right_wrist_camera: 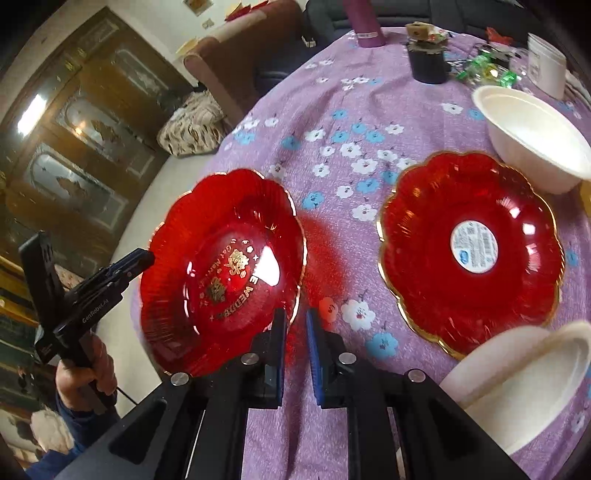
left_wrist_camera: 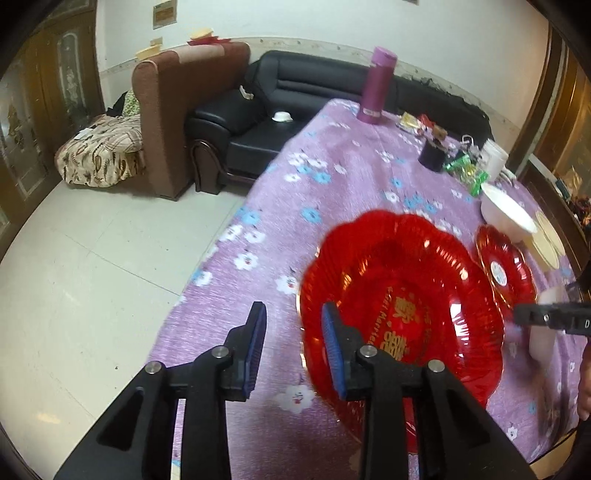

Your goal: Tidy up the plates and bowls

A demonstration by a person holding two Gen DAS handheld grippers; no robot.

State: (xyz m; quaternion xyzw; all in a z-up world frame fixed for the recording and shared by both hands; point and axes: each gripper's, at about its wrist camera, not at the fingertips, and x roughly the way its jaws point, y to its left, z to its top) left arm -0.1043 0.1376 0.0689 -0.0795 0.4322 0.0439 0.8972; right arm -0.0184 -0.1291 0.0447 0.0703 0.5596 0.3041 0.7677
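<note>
Tilting above the tablecloth (right_wrist_camera: 332, 110) just right of the wide-open, empty left gripper (left_wrist_camera: 291, 317), the red wedding plate (right_wrist_camera: 221, 266) meets the narrowly parted right gripper (right_wrist_camera: 295, 321) at its left finger, where I cannot tell if the rim is pinched, so a loose hold could let it slide and drop.

Right wrist view: plate with gold lettering (right_wrist_camera: 221, 273) sits tilted at left, off the cloth, near edge of the table (right_wrist_camera: 332, 110); its rim reaches the right gripper's (right_wrist_camera: 295, 354) left finger. Left gripper (right_wrist_camera: 144, 258) just beside that plate's left rim. Second plate (right_wrist_camera: 469, 254) lies flat on the table to the right, apart from the first. One bowl (right_wrist_camera: 535, 140) behind the second plate, another bowl (right_wrist_camera: 517, 380) in front of it, overlapping its near rim. Bottle (right_wrist_camera: 364, 22), dark cup (right_wrist_camera: 428, 62) and lidded tub (right_wrist_camera: 546, 66) stand at the far side.
</note>
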